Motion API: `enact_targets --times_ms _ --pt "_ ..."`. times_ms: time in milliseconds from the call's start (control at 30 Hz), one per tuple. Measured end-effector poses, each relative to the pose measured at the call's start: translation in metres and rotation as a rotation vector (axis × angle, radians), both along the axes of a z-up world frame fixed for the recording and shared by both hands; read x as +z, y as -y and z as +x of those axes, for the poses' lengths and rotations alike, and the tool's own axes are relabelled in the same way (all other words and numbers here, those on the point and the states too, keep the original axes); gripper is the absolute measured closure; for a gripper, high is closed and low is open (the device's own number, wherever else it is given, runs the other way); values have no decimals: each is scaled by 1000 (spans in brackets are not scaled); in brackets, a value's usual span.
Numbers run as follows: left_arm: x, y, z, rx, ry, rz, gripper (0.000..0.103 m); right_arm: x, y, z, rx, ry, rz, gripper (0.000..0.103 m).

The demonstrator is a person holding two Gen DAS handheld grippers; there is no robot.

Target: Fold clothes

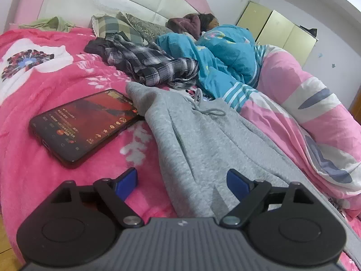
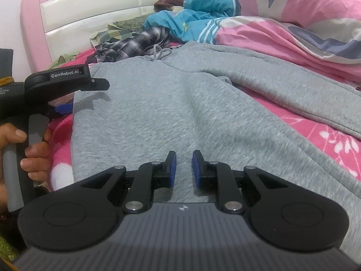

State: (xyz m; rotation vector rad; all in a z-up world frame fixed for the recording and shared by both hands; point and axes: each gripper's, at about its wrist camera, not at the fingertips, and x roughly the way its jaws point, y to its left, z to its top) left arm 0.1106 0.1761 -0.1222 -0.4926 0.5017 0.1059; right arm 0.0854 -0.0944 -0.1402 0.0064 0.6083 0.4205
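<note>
grey sweatpants (image 2: 171, 103): spread over the pink blanket (image 1: 45, 83) on the bed, waistband and drawstring (image 2: 159, 54) toward the headboard (image 2: 90, 11) at 12 o'clock, one leg running off to 4 o'clock in the right wrist view; still unfolded by the look of it
left gripper (image 1: 181, 184): jaws stand wide, the right blue pad over the grey cloth, the left pad over bare blanket; nothing pinched between them; the person's hand (image 2: 33, 153) holds its handle at 9 o'clock in the right wrist view
right gripper (image 2: 183, 169): jaws narrow, a slim gap between the blue pads; the cloth lies under them, and whether any fold of it is caught there cannot be told
phone (image 1: 85, 126): lies screen-up and lit at 10 o'clock of the left gripper, its far corner tucked under the edge of the sweatpants
risk, phone: if the left jaws close on that edge and lift or fold it across, the phone could be dragged along, flipped, or wrapped into the fold, because the fabric overlaps it
risk, grasp: closing where the left pads now sit could take in blanket pile with the sweatpants, since one pad is over the blanket
risk, crowding: the plaid shirt (image 1: 153, 65) and the pink quilt (image 2: 293, 29) lie just beside the waistband and leg, so a wide sweep may snag them
risk, sleeper: a person lies under the blue cover (image 1: 225, 52) at 1 o'clock; a hard tug could disturb them
</note>
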Motion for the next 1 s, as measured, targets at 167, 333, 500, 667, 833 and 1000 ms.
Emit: enact_targets --times_ms 167,333,500,667,833,1000 --pt "1 3 1 -1 -13 9 14 0 0 0 -1 6 -5 88" --pt "1 2 1 0 -17 2 13 0 0 -1 -2 6 -3 88" --pt "1 4 1 -1 -21 14 13 0 0 -1 -2 6 1 88" --pt "1 5 1 1 -24 20 13 0 2 -1 -3 3 12 88" --pt "1 7 2 -1 -28 32 13 -1 3 -1 -3 0 23 88" --pt "2 8 2 -2 -31 42 13 -1 4 0 -4 -1 32 88"
